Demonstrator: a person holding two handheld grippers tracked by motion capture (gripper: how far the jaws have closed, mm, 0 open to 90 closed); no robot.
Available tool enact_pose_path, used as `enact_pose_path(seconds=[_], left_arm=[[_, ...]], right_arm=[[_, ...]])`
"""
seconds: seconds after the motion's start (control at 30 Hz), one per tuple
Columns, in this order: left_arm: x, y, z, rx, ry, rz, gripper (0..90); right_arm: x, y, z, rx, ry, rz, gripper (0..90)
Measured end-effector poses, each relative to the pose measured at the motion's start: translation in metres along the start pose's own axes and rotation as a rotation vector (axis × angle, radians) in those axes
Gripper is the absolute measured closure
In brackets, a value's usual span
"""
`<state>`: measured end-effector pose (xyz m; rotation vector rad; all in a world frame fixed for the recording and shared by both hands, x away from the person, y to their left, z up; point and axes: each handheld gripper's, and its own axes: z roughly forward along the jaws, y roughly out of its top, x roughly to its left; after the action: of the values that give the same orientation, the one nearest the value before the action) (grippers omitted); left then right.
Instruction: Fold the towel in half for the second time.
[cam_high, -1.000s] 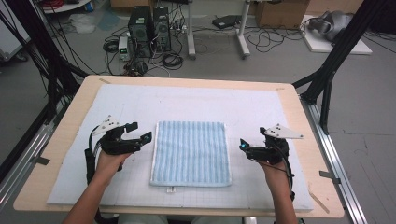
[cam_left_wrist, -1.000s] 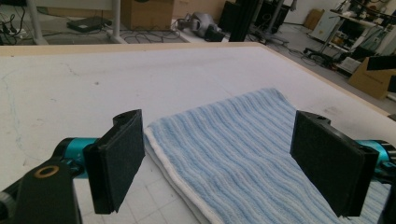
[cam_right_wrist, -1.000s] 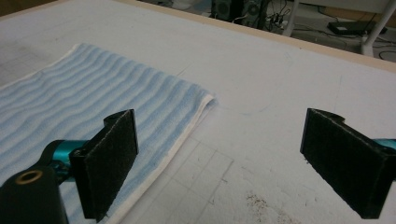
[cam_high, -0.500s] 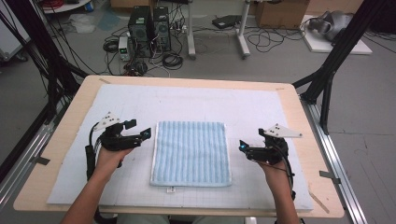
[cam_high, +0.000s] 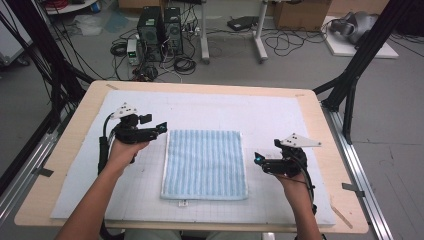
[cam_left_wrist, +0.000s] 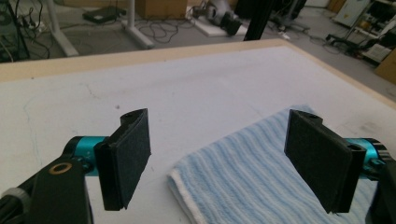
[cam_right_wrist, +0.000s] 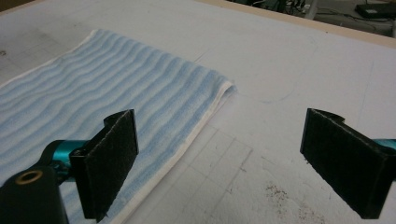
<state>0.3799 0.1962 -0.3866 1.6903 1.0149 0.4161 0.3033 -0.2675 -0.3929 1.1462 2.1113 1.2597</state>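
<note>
The right gripper (cam_right_wrist: 233, 168) hangs wide open over the mat (cam_right_wrist: 289, 70). Its left pad (cam_right_wrist: 112, 158) overlaps the towel's (cam_right_wrist: 93, 88) white edge; the right pad sits above bare grid.

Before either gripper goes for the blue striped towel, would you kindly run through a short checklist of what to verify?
1. Left gripper open: ok, jaws stand wide apart in the left gripper view.
2. Right gripper open: ok, jaws wide apart.
3. Both jaws empty: ok, nothing between them.
4. Towel lying flat on the white mat: ok, folded, edges straight.
5. Left gripper lined up with the towel's far left corner: ok, corner lies between the jaws, not yet touched.
6. Right gripper on the towel's edge: not ok, it sits apart from the right edge.
</note>
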Motion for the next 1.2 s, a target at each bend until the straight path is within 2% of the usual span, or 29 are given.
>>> enact_pose_path(seconds=[0.17,0.37,0.53,0.57,0.63,0.8,0.9,1.07,1.2], left_arm=[[0.005,-0.01,0.021,0.049,0.037,0.004,29.0],[0.007,-0.022,0.04,0.121,0.082,0.068,36.7],[0.012,-0.03,0.053,0.153,0.104,0.036,40.6],[0.013,-0.032,0.055,0.165,0.113,0.043,40.9],[0.013,-0.035,0.059,0.181,0.108,0.032,42.4],[0.009,-0.042,0.067,0.232,0.102,0.059,47.8],[0.005,-0.042,0.068,0.245,0.102,0.103,56.8],[0.002,-0.043,0.069,0.25,0.072,0.151,76.1],[0.001,-0.043,0.069,0.252,0.074,0.159,83.2]], right_arm=[[0.001,0.0,0.001,0.005,0.008,0.006,10.5],[0.003,-0.002,0.003,0.016,0.02,-0.001,10.5],[0.005,-0.001,0.007,0.024,0.031,-0.011,10.5],[0.005,-0.001,0.007,0.027,0.031,-0.015,10.5],[0.006,-0.002,0.007,0.032,0.034,-0.01,10.5],[0.004,-0.002,0.009,0.039,0.035,-0.008,10.5],[0.004,-0.001,0.011,0.045,0.038,-0.005,10.5],[0.005,0.002,0.02,0.061,0.037,-0.006,10.5],[0.003,0.007,0.034,0.073,0.034,-0.012,10.5]])
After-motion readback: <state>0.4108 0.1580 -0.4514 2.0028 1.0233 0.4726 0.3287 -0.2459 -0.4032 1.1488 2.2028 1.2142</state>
